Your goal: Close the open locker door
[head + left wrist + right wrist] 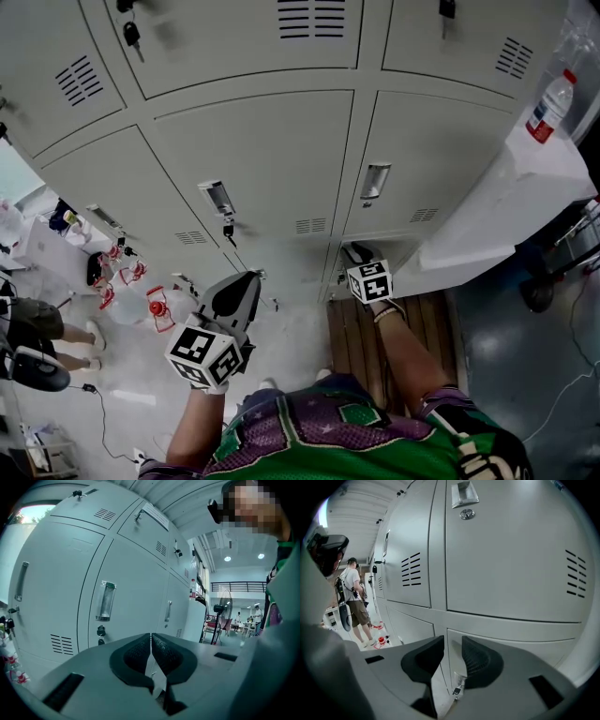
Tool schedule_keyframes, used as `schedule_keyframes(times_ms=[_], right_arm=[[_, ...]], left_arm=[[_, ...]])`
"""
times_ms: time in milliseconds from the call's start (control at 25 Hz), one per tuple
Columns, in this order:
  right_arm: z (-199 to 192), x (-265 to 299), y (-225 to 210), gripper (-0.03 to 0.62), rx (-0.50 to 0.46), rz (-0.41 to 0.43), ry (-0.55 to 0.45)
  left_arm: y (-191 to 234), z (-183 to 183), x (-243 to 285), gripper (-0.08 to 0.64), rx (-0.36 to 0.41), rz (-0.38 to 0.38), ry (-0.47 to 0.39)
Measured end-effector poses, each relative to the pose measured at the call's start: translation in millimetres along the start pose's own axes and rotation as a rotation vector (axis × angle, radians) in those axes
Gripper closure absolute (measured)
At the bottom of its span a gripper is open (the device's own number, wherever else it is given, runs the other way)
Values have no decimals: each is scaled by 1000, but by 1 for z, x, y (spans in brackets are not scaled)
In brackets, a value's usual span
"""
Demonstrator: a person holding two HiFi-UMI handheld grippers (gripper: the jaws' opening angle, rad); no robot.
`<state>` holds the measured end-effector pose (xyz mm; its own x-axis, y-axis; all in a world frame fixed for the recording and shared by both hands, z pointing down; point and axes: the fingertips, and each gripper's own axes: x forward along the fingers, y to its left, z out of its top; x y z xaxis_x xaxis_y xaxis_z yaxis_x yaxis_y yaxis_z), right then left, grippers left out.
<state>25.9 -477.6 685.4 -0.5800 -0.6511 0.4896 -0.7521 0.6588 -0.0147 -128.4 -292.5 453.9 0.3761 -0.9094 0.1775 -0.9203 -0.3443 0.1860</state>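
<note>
A bank of grey lockers [281,159] fills the head view, and every door I can see lies flush with its frame. My right gripper [357,253] points at the bottom-row door [515,660] just below the middle-row door with the recessed handle [464,493]. Its jaws [453,651] stand a little apart with nothing between them. A small key [458,687] hangs in the bottom door's lock under the jaws. My left gripper [242,286] is held lower left, facing a locker handle [106,601]. It is shut [151,641] and empty.
A water bottle [549,105] stands on a white ledge [506,206] at the right. Wooden slats [361,342] lie under my right arm. Red-capped items [157,307] sit on the floor at the left, near a standing person [352,599]. A fan [224,616] stands farther off.
</note>
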Motion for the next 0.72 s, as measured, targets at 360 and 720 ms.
schedule_keyframes(times_ms=[360, 720], right_arm=[[4, 0, 6, 486, -3, -14, 1], [6, -18, 20, 486, 3, -58, 0]], left_arm=[[8, -3, -15, 531, -7, 0, 3], [21, -1, -44, 531, -16, -14, -16]])
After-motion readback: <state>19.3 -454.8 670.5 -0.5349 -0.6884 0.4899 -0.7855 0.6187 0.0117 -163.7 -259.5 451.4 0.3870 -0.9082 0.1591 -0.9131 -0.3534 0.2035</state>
